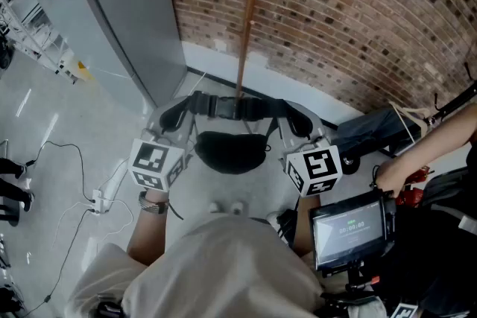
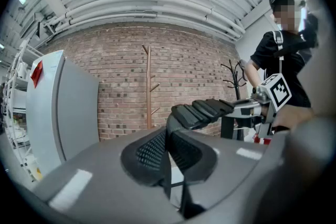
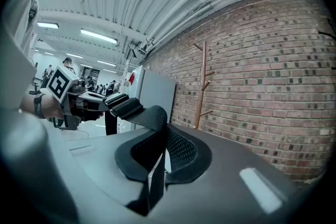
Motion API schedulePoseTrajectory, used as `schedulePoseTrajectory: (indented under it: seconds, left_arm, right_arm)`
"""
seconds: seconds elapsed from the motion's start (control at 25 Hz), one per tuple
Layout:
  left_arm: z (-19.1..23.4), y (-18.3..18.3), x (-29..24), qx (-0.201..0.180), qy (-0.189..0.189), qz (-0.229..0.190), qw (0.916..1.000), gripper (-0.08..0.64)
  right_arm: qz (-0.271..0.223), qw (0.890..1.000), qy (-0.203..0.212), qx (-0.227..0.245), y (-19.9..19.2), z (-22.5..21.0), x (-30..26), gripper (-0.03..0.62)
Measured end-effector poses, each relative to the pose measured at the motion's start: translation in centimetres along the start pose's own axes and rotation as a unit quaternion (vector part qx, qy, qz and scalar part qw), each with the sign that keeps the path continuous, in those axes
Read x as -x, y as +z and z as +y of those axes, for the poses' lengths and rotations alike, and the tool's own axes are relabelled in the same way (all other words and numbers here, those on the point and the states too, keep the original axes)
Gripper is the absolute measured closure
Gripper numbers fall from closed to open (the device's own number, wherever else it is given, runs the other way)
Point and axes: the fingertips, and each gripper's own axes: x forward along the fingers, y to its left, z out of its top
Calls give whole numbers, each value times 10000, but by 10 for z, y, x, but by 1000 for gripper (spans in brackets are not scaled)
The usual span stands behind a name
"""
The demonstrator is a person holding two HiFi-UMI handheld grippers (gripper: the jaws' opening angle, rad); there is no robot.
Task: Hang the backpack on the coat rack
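- The left gripper [image 2: 167, 150] is closed tight on the backpack's black padded strap [image 1: 235, 107]. In the left gripper view the mesh-faced strap is pinched between the jaws and runs on towards the other gripper.
- The right gripper [image 3: 157, 157] is likewise clamped on the same strap at its other end. In the right gripper view the webbing rises out of the closed jaws and leads across to the left gripper.
- The backpack [image 1: 231, 151] hangs in the air between the two grippers. Its dark body sags below the stretched strap, above the pale floor [image 1: 59, 123], and touches neither floor nor rack.
- The coat rack [image 1: 249, 18], a slim wooden pole with short pegs, stands upright against the brick wall [image 1: 358, 11]. It is directly beyond the middle of the strap, and its pegs are bare.
- A tall grey cabinet [image 1: 119, 11] stands on the floor to the left of the rack, near the wall.
- At the right edge of the head view, another person's hand [image 1: 391, 175] is above a device with a lit screen [image 1: 350, 229].
- A thin cable [image 1: 71, 186] trails over the floor at the left.
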Motion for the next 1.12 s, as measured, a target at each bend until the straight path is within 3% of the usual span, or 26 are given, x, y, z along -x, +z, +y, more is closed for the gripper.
schedulePoseTrajectory:
  seconds: [0.24, 0.72, 1.12]
  left_arm:
    - [-2, -6, -10, 97, 5, 103, 9999, 557]
    - [-19, -4, -22, 213, 227, 6, 9995, 557]
    - [-16, -6, -51, 239, 230, -3, 9994, 556]
  right_arm:
    - [0, 9995, 195, -261, -5, -5, -2, 588]
    - [-101, 9982, 528, -278, -5, -26, 4, 586]
    - [-63, 9978, 568, -339, -14, -50, -15, 586]
